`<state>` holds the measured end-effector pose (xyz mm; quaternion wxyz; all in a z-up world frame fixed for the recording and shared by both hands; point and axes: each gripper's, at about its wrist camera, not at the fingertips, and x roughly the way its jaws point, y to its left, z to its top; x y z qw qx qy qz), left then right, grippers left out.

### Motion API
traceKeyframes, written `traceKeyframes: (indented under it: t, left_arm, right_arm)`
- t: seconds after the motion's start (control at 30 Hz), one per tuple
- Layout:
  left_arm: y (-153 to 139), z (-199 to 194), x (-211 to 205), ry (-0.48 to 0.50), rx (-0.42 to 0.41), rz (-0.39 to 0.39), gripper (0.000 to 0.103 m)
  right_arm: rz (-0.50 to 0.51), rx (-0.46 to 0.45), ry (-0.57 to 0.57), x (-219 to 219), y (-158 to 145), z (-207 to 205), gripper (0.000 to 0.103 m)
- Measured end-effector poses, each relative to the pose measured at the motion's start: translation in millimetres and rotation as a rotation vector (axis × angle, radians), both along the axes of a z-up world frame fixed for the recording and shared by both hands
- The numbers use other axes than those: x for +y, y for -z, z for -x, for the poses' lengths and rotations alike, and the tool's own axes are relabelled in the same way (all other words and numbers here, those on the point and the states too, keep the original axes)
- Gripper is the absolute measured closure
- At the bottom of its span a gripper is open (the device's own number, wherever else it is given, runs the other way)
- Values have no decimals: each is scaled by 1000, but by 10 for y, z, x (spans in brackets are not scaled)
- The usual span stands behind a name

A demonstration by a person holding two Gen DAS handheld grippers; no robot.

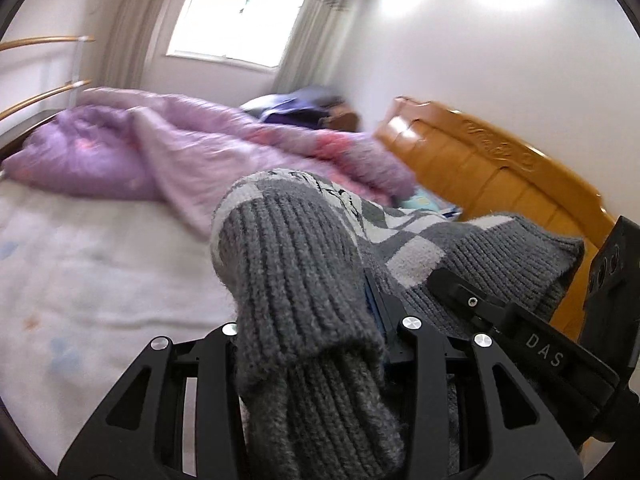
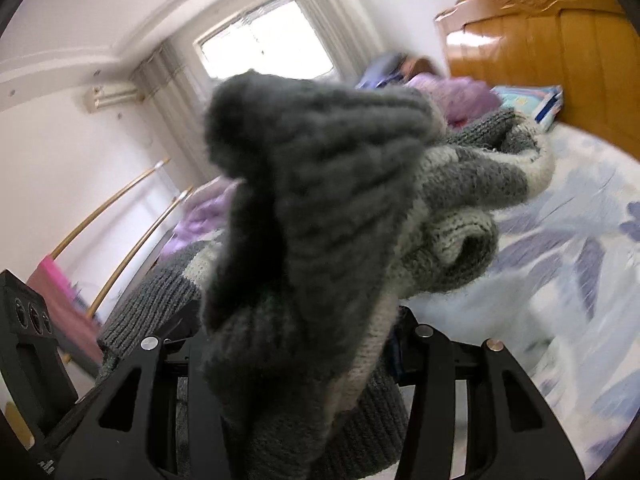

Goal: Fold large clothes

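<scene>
A grey and white checked knit sweater (image 1: 304, 264) with a ribbed hem is lifted above the bed. My left gripper (image 1: 316, 344) is shut on its ribbed grey edge, and the knit drapes over the jaws and hides the fingertips. My right gripper (image 2: 304, 344) is shut on another bunched part of the sweater (image 2: 320, 200), which fills the middle of the right wrist view. The right gripper's body (image 1: 560, 352) shows just to the right in the left wrist view, close beside the left one. The rest of the sweater trails toward the headboard.
A bed with a pale flowered sheet (image 1: 80, 280) lies below. A purple quilt (image 1: 160, 148) is heaped across its far side. A wooden headboard (image 1: 500, 168) stands at the right, metal rails (image 1: 44, 96) at the left. A blue packet (image 2: 532, 100) lies by the headboard.
</scene>
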<state>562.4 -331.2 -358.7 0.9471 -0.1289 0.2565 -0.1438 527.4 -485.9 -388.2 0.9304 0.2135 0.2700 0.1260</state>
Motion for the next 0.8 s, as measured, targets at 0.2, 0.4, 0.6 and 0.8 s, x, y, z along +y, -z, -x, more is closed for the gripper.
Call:
traceKeyframes:
  t: [0.2, 0.4, 0.6, 0.8]
  left_arm:
    - [784, -623, -628, 89, 120, -121, 65]
    - [1597, -735, -804, 103, 262, -248, 55]
    - [1877, -850, -621, 48, 368, -229, 19]
    - [1932, -882, -518, 63, 419, -238, 11]
  right_arm:
    - [-97, 164, 110, -551, 855, -340, 59]
    - [-119, 401, 192, -519, 1914, -108, 56]
    - [-125, 469, 247, -520, 2159, -48, 42]
    - [-119, 527, 268, -662, 2272, -66, 27]
